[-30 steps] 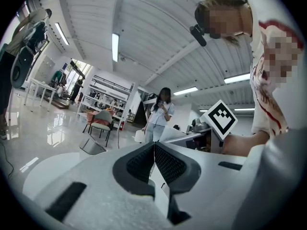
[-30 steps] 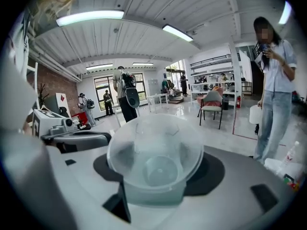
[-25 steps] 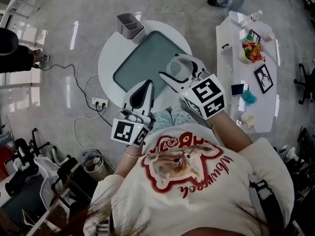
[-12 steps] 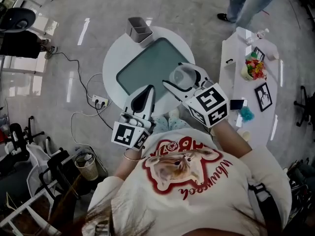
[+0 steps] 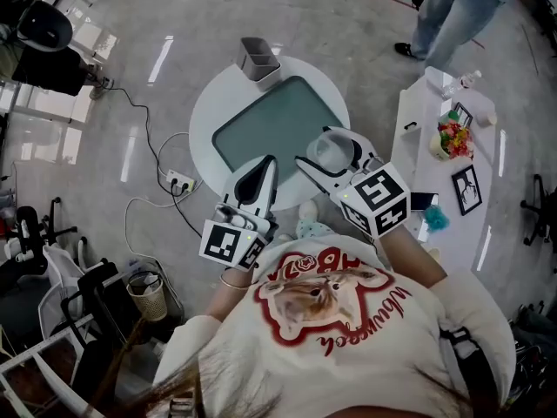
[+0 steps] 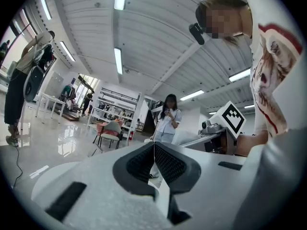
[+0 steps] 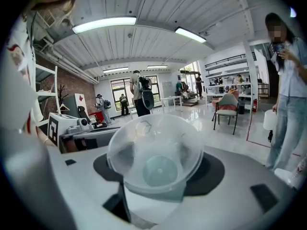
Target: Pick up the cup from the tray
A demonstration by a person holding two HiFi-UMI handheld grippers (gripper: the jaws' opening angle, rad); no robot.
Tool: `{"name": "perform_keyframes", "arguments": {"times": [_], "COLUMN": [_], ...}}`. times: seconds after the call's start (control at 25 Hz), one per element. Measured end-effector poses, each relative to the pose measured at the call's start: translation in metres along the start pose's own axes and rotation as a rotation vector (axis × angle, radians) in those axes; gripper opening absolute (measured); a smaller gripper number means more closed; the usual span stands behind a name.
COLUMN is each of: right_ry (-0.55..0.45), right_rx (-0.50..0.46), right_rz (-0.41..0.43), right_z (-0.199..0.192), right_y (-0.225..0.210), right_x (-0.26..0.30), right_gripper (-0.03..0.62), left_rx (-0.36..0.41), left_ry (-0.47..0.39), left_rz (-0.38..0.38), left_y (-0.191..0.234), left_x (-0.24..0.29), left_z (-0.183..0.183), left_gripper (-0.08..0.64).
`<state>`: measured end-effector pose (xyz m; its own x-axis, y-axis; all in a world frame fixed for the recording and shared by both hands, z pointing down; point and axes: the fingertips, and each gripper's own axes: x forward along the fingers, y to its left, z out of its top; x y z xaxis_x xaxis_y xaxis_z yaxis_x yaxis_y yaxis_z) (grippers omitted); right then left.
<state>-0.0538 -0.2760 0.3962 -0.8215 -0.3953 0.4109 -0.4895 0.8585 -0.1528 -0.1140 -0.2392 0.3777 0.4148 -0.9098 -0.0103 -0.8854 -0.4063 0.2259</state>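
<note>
Cup [image 7: 156, 150] gripped in jaws of right gripper [image 5: 326, 149], at near right corner of tray [image 5: 270, 120]; left gripper [image 5: 264, 165] pressed closed, empty, alongside over tray's near edge.

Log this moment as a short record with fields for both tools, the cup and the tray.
Right tool: shut on the clear plastic cup, whose mouth faces the tool's camera
Left tool: jaws together, nothing between them
Cup position: held up past the near edge of the grey-green rectangular tray, not on it
Tray: lies on the round white table
Task state: cup is off the tray
</note>
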Motion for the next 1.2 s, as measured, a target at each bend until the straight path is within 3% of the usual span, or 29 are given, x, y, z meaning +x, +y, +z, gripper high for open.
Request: {"name": "perform_keyframes", "arguments": {"times": [0.36, 0.8, 1.2], "right_ry": [-0.073, -0.115, -0.165], "right_rx": [0.095, 0.100, 0.086], "right_rz": [-0.010, -0.068, -0.136], "right_z": [0.003, -0.032, -0.049], "right_y": [0.027, 0.123, 0.179], "right_x": [-0.015, -0.066, -0.125], "right_gripper": [0.319, 0.319, 0.319], "left_rx": [0.011, 0.022, 0.023], "left_ry": [-0.009, 0.008, -0.010], "left_rz": [0.004, -0.042, -0.110], "left_y": [-0.009, -0.056, -0.108], "left_x": [-0.049, -0.154, -0.203], "left_z": [0.002, -0.010, -0.013], "left_gripper": [0.015, 0.015, 0.015]}}
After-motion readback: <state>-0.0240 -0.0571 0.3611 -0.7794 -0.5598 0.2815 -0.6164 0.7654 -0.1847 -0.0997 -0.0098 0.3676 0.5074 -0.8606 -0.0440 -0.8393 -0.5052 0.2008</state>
